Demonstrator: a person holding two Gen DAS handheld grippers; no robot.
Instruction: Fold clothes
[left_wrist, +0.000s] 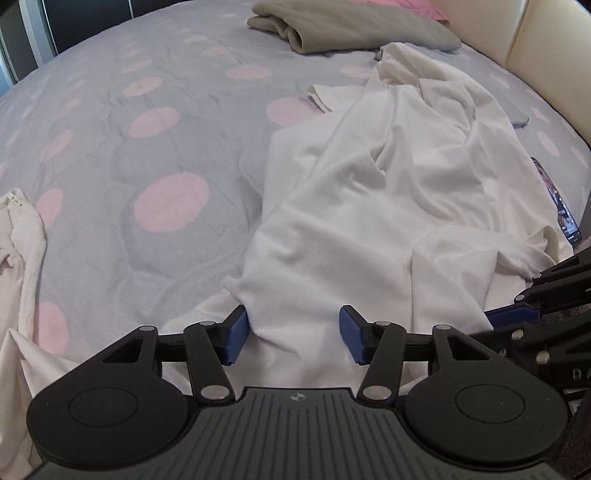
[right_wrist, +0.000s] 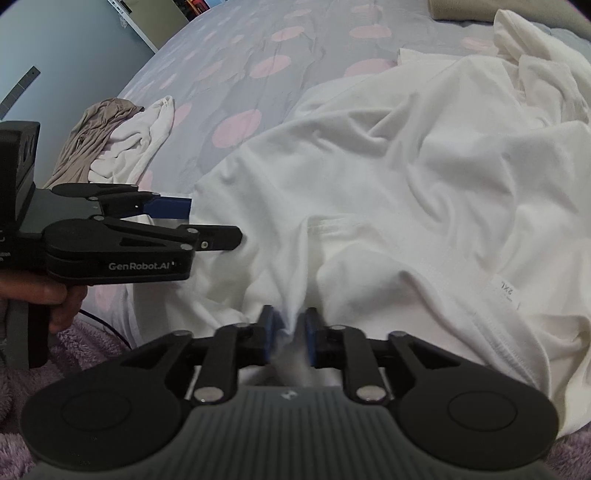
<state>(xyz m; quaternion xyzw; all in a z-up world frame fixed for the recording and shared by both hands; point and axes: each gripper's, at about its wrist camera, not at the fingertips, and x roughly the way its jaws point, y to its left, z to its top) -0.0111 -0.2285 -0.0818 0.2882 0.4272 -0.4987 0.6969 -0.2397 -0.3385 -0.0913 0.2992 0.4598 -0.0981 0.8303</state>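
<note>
A crumpled white T-shirt (left_wrist: 384, 192) lies on the bed, stretching away from me; it also fills the right wrist view (right_wrist: 406, 177), its "2XL" label (right_wrist: 506, 291) showing. My left gripper (left_wrist: 293, 336) is open, its blue pads either side of a ridge of the shirt's near edge. My right gripper (right_wrist: 290, 332) is shut on a pinch of the shirt's fabric. The left gripper also shows from the side in the right wrist view (right_wrist: 214, 221), and the right gripper shows at the right edge of the left wrist view (left_wrist: 546, 295).
The grey bedsheet (left_wrist: 147, 147) has pink dots. A folded beige garment (left_wrist: 332, 29) lies at the far end. More white and beige clothes (right_wrist: 118, 129) are piled at the left. A phone (left_wrist: 561, 206) and a grey tablet (left_wrist: 517, 114) lie at the right by the cream headboard (left_wrist: 546, 48).
</note>
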